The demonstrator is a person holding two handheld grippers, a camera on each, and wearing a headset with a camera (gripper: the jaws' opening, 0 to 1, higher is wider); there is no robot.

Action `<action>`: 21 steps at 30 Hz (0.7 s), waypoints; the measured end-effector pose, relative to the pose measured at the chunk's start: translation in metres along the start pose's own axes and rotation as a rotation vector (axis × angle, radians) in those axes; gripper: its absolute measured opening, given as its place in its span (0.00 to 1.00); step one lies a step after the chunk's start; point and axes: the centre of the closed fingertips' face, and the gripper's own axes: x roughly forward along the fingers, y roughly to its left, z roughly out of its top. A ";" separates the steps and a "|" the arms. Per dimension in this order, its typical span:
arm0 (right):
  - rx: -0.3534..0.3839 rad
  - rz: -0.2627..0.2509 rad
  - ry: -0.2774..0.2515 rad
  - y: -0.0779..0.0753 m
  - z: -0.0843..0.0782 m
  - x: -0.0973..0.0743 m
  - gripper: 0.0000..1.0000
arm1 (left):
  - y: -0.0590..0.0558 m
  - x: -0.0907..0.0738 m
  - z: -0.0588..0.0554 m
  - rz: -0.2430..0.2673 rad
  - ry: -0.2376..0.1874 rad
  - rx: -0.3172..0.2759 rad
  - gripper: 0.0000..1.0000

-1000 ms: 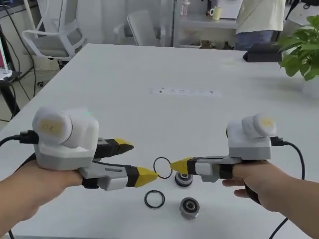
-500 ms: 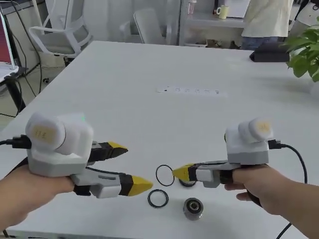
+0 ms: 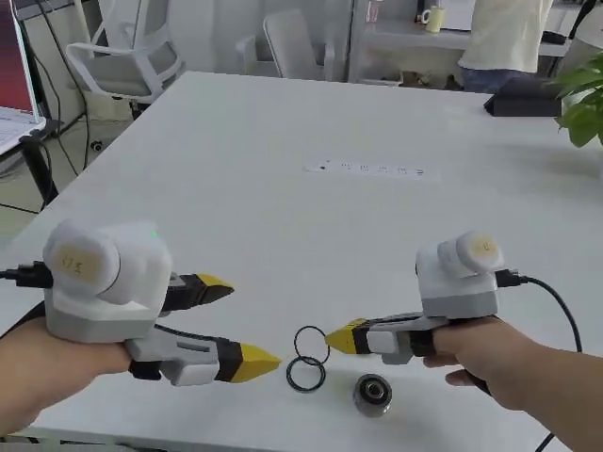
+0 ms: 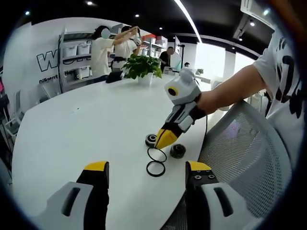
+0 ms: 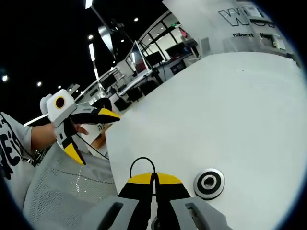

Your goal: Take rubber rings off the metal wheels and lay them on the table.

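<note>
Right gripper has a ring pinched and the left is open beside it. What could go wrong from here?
1. The right gripper holds the rubber ring only at its very tips, so the ring could slip or spring away.
2. The metal wheel sits near the near edge of the table, beside that gripper. A nudge might knock it off.

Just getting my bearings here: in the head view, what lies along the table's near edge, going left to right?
The left tongs → rubber ring lying flat → metal wheel → the person's right hand.
</note>
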 end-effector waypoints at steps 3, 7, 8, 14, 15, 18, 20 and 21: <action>0.002 0.004 0.021 0.001 -0.003 0.004 0.00 | 0.000 -0.001 -0.001 0.001 0.003 -0.002 0.62; -0.004 0.006 0.043 0.004 -0.008 0.009 0.00 | 0.001 -0.002 -0.004 0.005 0.007 -0.005 0.62; -0.006 0.003 0.049 0.004 -0.009 0.011 0.00 | 0.001 -0.002 -0.004 0.005 0.007 -0.005 0.62; -0.022 -0.020 0.087 0.000 -0.017 0.015 0.00 | 0.001 -0.004 -0.006 0.009 0.010 -0.006 0.62; -0.025 -0.025 0.095 -0.001 -0.019 0.016 0.00 | 0.001 -0.004 -0.006 0.009 0.011 -0.006 0.62; -0.029 -0.034 0.106 -0.003 -0.021 0.016 0.00 | 0.001 -0.005 -0.006 0.011 0.012 -0.006 0.62; -0.032 -0.041 0.111 -0.004 -0.022 0.017 0.00 | 0.002 -0.005 -0.006 0.014 0.013 -0.006 0.62; -0.037 -0.047 0.113 -0.005 -0.022 0.016 0.00 | 0.002 -0.005 -0.007 0.014 0.014 -0.006 0.62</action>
